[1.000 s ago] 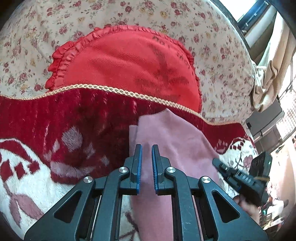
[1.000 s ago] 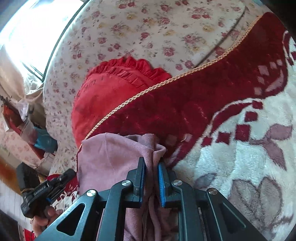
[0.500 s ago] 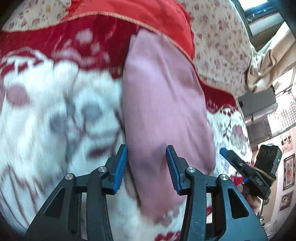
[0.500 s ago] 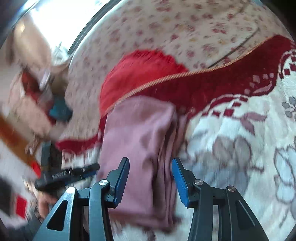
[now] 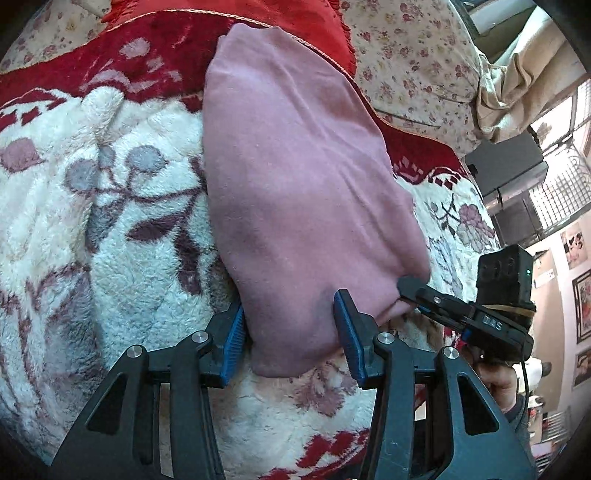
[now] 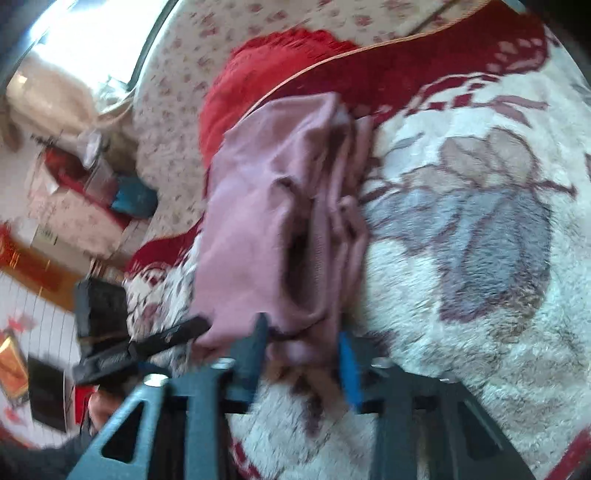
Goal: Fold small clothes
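Pink garment [image 5: 295, 192] lying folded on fleece blanket [image 5: 110, 221]; left gripper [image 5: 291, 325] and right gripper [image 6: 301, 354] straddling its near end, jaws closing, not pressing.

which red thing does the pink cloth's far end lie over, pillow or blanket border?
The blanket border: the dark red plush band with the gold cord edge. The pink cloth ends on it; the brighter, frilled pillow lies beyond.
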